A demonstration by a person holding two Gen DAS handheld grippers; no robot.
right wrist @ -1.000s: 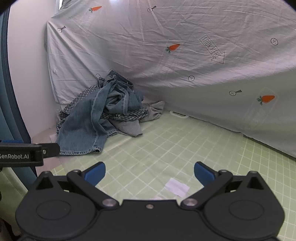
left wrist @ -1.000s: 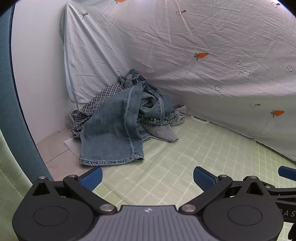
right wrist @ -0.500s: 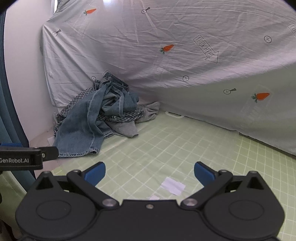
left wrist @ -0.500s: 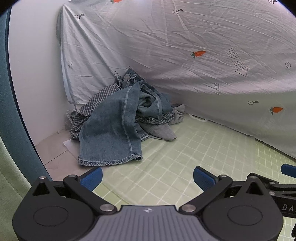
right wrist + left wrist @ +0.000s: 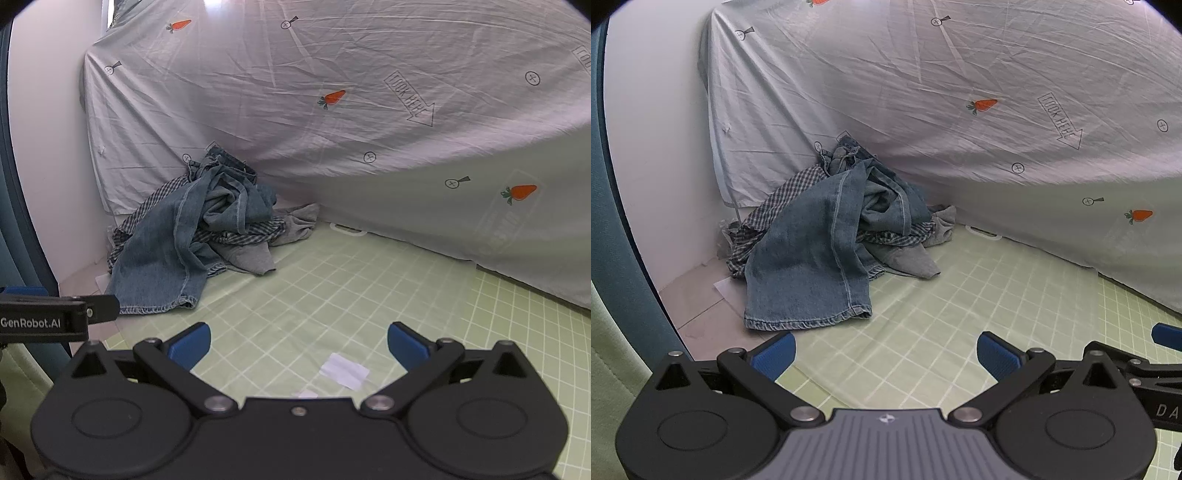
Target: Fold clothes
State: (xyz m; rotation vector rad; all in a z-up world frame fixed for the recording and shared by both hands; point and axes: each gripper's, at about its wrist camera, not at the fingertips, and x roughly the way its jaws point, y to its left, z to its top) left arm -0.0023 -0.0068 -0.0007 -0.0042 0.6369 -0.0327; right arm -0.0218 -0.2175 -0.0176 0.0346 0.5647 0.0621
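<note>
Clothes pile (image 5: 834,236) sits in the far-left corner of the green grid mat (image 5: 942,306), up against the hanging sheet (image 5: 923,110) and the white wall (image 5: 653,147). Jeans (image 5: 812,266) on top, one leg draped forward and flat, hem on the mat's left edge. Checked shirt (image 5: 768,210) under and behind the jeans, grey garment (image 5: 916,258) sticking out on the right side of the pile. All crumpled, nothing folded.

Left gripper (image 5: 885,354): blue fingers spread wide, empty, over the mat just short of the jeans hem. Right gripper (image 5: 299,343): fingers also spread wide, empty, over bare mat, well apart from the pile. Left gripper's side shows at the left edge of the right wrist view.

White paper scrap (image 5: 344,371) lies on the mat between the right gripper's fingers, smaller scrap (image 5: 308,393) just beside it. Sheet has carrot prints and a "LOOK HERE" arrow (image 5: 1060,122).
</note>
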